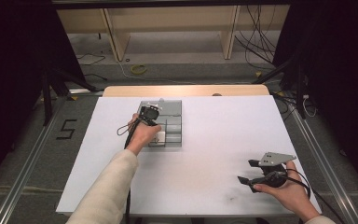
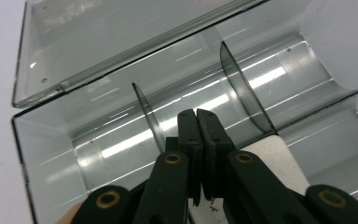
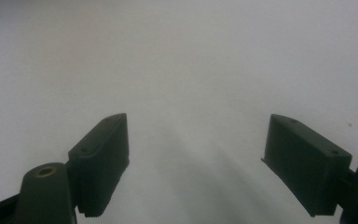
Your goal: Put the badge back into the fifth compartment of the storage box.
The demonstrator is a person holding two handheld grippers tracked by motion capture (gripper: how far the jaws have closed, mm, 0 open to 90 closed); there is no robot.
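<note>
Two claws in play, one working, one idle

Left claw point(image 2: 199, 122): jaws pressed together, tips touching, nothing visible between them. In the left gripper view they reach into the clear organiser box point(image 1: 173, 110), tips at the middle compartment, between two curved dividers point(image 2: 242, 91). A white pad-like piece point(image 2: 279, 158) lies just beside the jaws, on their right in that view, partly behind the right jaw arm; whether it touches the claw cannot be told. In the high view the same white piece point(image 1: 161, 137) sits at the box's near end, just beside the left hand point(image 1: 142, 133).

Box position: on the white bench point(image 1: 223, 140), toward the far edge, left of centre. Long axis runs far-to-near; its compartments are ranked along that axis.

Right claw point(image 3: 196, 168): jaws spread wide, nothing held, looking at bare bench. In the high view it is held by the right hand point(image 1: 286, 189) near the near-right corner, well apart from the box.

Judgement: left hand is far the nearer to the work. The white piece lies on the near side of the claw tips, so a pick would mean drawing the claw back toward the near edge and opening it first
</note>
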